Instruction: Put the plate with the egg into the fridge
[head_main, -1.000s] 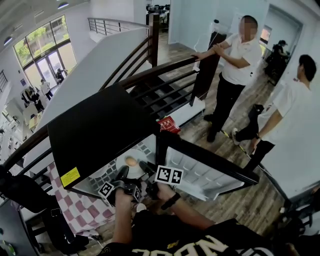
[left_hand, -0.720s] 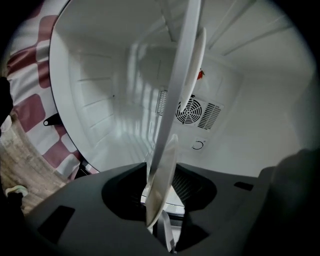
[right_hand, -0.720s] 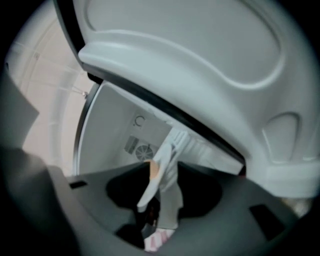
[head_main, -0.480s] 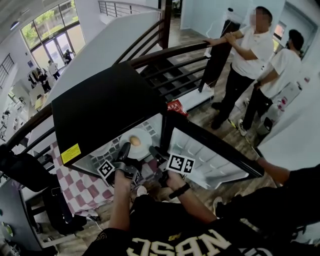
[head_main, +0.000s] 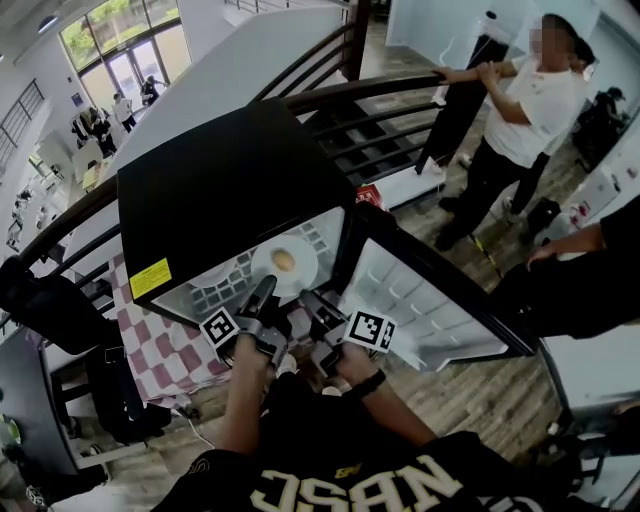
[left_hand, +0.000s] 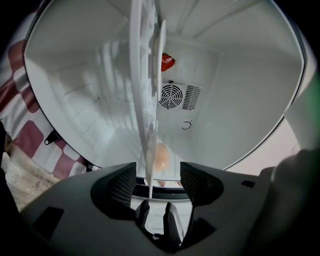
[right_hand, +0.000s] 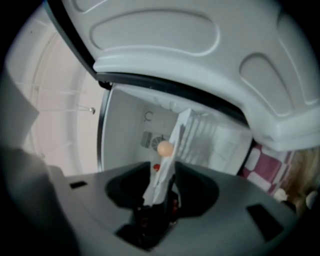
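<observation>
A white plate (head_main: 262, 264) with a brown egg (head_main: 284, 260) on it lies on the white wire shelf (left_hand: 141, 75) inside the open black fridge (head_main: 230, 190). My left gripper (head_main: 265, 292) is at the plate's near rim. Its jaws are opening wide, and the plate's edge (left_hand: 161, 85) runs between them without touching either pad. The egg (left_hand: 161, 156) shows just beyond them. My right gripper (head_main: 308, 298) is beside it, shut on the plate's rim (right_hand: 167, 165), with the egg (right_hand: 165, 148) right past its jaws.
The fridge door (head_main: 430, 300) swings open to the right. A fan vent (left_hand: 171, 96) and a red mark (left_hand: 168, 61) sit on the fridge's back wall. A red-checked cloth (head_main: 165, 355) lies below left. People (head_main: 520, 120) stand by the stair railing (head_main: 330, 95).
The plate with the egg has gone further into the fridge and onto the shelf. My left gripper's jaws have opened off the plate's rim. The right gripper still holds it.
</observation>
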